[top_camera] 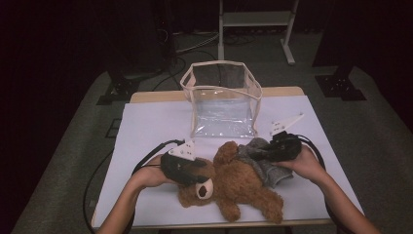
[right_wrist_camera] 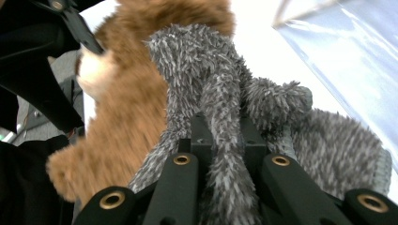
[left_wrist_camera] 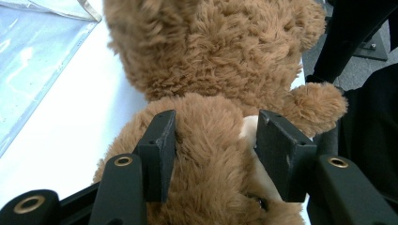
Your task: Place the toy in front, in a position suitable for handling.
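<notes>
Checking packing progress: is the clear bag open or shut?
Open: the clear bag stands upright on the table, its top rim spread wide.

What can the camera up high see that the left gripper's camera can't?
The high view alone takes in the whole scene: both hands, the right gripper pinching the fuzzy grey garment, and the standing clear bag with its cream rim. The left gripper view alone gives the close-up: black pads pressing into the fur on either side of the bear's head. Both share the brown teddy bear, the white table cover, the left gripper and part of the clear bag.
</notes>
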Demonstrator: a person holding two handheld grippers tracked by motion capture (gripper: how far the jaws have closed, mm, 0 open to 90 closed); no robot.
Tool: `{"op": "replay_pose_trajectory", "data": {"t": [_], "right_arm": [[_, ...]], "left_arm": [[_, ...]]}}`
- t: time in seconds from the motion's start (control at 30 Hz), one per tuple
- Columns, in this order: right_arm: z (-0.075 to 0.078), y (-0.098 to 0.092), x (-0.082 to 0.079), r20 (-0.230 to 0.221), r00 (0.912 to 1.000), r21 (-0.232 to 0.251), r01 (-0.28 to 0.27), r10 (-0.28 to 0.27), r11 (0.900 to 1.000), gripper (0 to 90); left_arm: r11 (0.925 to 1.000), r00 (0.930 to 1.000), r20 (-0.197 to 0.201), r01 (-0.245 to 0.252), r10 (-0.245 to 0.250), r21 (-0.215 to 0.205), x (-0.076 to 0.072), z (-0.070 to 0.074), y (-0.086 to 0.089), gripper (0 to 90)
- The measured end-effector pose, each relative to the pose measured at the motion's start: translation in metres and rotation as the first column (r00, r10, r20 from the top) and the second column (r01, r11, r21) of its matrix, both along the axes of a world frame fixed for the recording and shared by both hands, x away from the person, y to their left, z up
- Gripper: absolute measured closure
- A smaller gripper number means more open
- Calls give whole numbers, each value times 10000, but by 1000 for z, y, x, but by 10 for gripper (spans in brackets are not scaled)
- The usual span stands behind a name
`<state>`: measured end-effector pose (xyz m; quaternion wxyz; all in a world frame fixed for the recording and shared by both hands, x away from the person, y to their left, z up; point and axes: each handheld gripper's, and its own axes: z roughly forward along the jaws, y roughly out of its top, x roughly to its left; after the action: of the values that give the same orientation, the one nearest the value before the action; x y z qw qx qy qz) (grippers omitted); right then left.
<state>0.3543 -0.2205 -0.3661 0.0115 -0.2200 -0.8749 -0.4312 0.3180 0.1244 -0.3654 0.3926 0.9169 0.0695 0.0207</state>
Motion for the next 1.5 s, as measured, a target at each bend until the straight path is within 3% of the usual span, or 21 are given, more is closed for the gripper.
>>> {"op": "replay_pose_trajectory", "data": {"t": [0.17, 0.3, 0.33, 0.53, 0.6, 0.7, 0.9, 1.07, 1.27, 1.37, 1.5], "right_arm": [[-6, -27, -2, -175, 9978, 183, 643, -640, 9978, 804], [-3, -33, -5, -99, 9966, 195, 816, -814, 9965, 804], [2, -28, -7, 133, 9976, 132, 678, -679, 9976, 804], [17, -7, -15, 522, 9986, 206, -27, 16, 9998, 803], [18, 8, -21, 659, 9968, 175, -455, 443, 9988, 803], [16, 15, -22, 643, 9963, 233, -594, 578, 9980, 803], [23, 37, -13, 752, 9943, 176, -769, 753, 9969, 803], [25, 70, 3, 633, 9913, -271, -1142, 1157, 9931, 803], [10, 83, 11, 265, 9896, -989, -1382, 1414, 9855, 804], [9, 78, 11, 45, 9918, -896, -1266, 1275, 9879, 804], [20, 76, 8, 344, 9922, -583, -1177, 1198, 9913, 803]], "left_arm": [[10000, 10000, 48, -10, 10, 17, 0, 0, -1, 479], [10000, 10000, 39, 32, -32, 37, 1, 1, -2, 477], [9999, 10000, 47, 51, -52, 97, 1, 1, -2, 476], [10000, 10000, 24, 35, -35, 67, 2, 1, -2, 476], [10000, 10000, 56, 15, -16, 66, 1, 1, -3, 476], [10000, 10000, 35, 28, -28, 53, 1, 1, -3, 476], [10000, 10000, 5, 19, -19, -2, 2, 1, -2, 476], [10000, 10000, 20, 44, -44, -29, 2, 0, -1, 476], [10000, 10000, 28, 55, -55, -33, 2, 0, -1, 475], [10000, 10000, 43, 64, -64, -33, 2, 0, -1, 476], [10000, 10000, 57, 51, -51, -1, 2, 1, -2, 473]]}}
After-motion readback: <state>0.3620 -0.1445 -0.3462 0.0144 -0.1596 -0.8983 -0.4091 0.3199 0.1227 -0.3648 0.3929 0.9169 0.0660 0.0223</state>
